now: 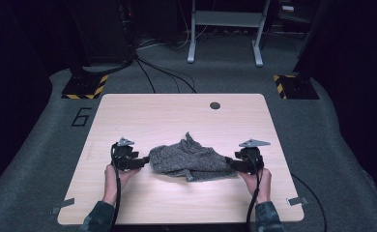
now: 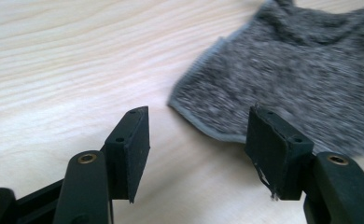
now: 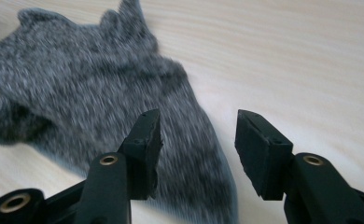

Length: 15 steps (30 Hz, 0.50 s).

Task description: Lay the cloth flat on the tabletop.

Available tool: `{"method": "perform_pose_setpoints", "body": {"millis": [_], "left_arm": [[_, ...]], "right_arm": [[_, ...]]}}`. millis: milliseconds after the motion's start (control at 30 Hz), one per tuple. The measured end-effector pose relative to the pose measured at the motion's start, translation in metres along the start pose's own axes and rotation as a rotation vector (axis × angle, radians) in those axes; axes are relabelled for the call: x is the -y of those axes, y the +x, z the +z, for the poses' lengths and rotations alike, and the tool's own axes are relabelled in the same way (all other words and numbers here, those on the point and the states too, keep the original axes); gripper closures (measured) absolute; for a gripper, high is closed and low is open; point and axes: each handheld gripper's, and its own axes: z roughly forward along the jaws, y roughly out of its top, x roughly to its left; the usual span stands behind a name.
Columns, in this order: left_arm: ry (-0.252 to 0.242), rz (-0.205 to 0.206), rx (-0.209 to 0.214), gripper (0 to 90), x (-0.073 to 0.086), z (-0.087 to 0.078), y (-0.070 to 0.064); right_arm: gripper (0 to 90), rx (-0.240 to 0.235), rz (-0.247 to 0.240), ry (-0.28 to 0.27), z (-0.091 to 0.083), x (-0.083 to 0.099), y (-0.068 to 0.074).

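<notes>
A crumpled grey knitted cloth (image 1: 190,159) lies on the light wooden table (image 1: 177,116), a little toward the person's side of the middle. My left gripper (image 1: 142,162) sits at the cloth's left edge, held in a hand. In the left gripper view that gripper (image 2: 196,140) stands open, and the cloth's hemmed edge (image 2: 283,84) reaches just past its jaws. My right gripper (image 1: 231,163) is at the cloth's right end. Seen from its own camera, it (image 3: 198,140) is open above the cloth's edge (image 3: 101,88), and nothing is gripped.
A dark round hole (image 1: 215,105) sits near the table's far edge. Bare wood surrounds the cloth on all sides. Black cables (image 1: 157,72) run over the grey floor behind the table, beside a metal stand (image 1: 225,29). Yellow-black striped plates (image 1: 86,87) lie at both far corners.
</notes>
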Motion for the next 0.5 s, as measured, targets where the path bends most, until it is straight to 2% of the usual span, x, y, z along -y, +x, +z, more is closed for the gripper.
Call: {"method": "perform_pose_setpoints", "body": {"millis": [33,67,100,167,200,233,333,500], "left_arm": [[0.013,0.018,-0.018,39.1,-0.002,0.003,0.001],[0.019,0.032,-0.036,37.9,-0.003,0.006,0.001],[0.028,0.038,-0.049,37.2,-0.005,0.009,0.000],[0.056,0.081,-0.071,36.2,-0.008,0.015,-0.003],[0.054,0.072,-0.072,35.3,-0.009,0.019,-0.005],[0.072,0.090,-0.080,34.8,-0.009,0.022,-0.007],[0.091,0.113,-0.103,33.7,-0.011,0.031,-0.011],[0.119,0.156,-0.146,34.0,-0.012,0.042,-0.016]], "right_arm": [[50.6,0.002,-0.011,0.000,0.004,-0.005,0.001],[50.7,0.002,-0.052,0.012,0.012,-0.013,0.003],[50.9,-0.002,-0.068,0.028,0.018,-0.019,0.007],[52.1,-0.007,-0.094,0.046,0.033,-0.028,0.013],[52.6,-0.007,-0.128,0.083,0.046,-0.033,0.018],[53.1,-0.009,-0.153,0.098,0.053,-0.035,0.019],[58.2,-0.020,-0.190,0.166,0.072,-0.036,0.025],[67.6,-0.019,-0.213,0.195,0.079,-0.025,0.031]]}}
